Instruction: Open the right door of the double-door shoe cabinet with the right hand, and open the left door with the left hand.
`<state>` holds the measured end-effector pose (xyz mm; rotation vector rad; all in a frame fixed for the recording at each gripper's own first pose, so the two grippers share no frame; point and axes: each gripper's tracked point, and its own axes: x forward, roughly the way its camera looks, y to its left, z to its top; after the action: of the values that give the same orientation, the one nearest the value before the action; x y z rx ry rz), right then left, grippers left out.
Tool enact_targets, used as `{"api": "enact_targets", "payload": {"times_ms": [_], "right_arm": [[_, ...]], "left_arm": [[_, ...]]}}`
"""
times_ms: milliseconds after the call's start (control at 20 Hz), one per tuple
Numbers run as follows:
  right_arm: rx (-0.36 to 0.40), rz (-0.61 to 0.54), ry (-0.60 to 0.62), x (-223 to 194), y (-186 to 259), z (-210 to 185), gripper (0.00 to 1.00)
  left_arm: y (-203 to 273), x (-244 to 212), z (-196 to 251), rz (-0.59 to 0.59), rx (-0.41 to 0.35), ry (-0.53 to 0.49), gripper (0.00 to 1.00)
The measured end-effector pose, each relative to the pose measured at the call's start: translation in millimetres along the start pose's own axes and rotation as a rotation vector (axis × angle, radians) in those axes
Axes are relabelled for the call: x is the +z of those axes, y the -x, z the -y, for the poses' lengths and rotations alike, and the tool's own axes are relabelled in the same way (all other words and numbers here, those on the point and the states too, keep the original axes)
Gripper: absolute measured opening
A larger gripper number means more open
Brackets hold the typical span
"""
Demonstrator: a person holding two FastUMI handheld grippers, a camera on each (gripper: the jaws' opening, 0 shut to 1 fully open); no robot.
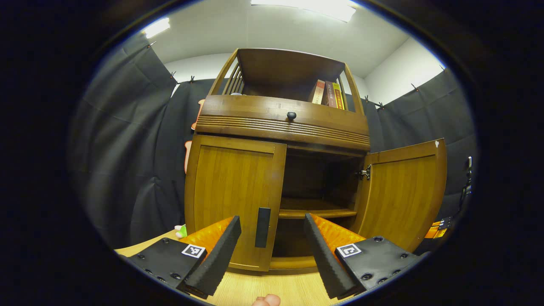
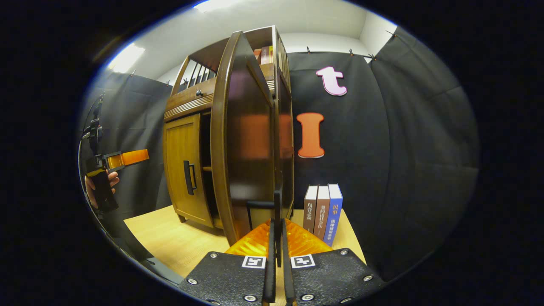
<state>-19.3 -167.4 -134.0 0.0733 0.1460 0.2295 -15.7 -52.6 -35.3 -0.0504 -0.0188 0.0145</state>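
At L door handle [image 1: 262,227]: L tongs [image 1: 272,250] spread, level.

right door [image 1: 403,191]: swung open | left door [image 1: 233,199]: shut, dark handle

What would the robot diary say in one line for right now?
brown wooden right door: open | right tongs: shut on its black handle | brown wooden left door: closed | left tongs: open, facing left door's black handle

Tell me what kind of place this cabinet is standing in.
Probably a staged recording booth, not a home: black cloth hangs pinned as walls around the wooden shoe cabinet, which stands on a light tabletop, with white room walls and ceiling lights above.
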Motion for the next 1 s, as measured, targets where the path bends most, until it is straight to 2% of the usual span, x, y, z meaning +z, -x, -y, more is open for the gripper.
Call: {"api": "enact_targets", "payload": {"times_ms": [200, 400, 500, 650, 750, 950, 1000], "right_arm": [[-0.09, 0.023, 0.012, 9, 46, -3, 0.06], [-0.098, 0.049, 0.04, 35, 66, -51, 0.05], [-0.08, 0.049, 0.061, 40, 48, -77, 0.05], [0.05, 0.025, 0.013, 37, 24, -139, 0.05], [0.077, 0.036, 0.021, 37, 2, -162, 0.06], [0.017, 0.054, 0.009, 49, -18, -172, 0.06], [-0.004, 0.068, 0.01, 53, -21, -173, 0.17]], "left_arm": [[-5, -3, 1, -0.004, -0.007, 0.008, 0.97], [-7, -12, 2, -0.035, -0.017, 0.021, 0.98], [-6, -12, -1, -0.041, -0.014, 0.016, 0.98], [-2, -9, -10, -0.04, 0.005, 0.006, 0.99], [3, -3, -20, -0.028, 0.025, -0.005, 0.98], [16, 6, -43, -0.018, 0.074, -0.048, 0.94], [18, 8, -45, -0.015, 0.076, -0.048, 0.94]]}}
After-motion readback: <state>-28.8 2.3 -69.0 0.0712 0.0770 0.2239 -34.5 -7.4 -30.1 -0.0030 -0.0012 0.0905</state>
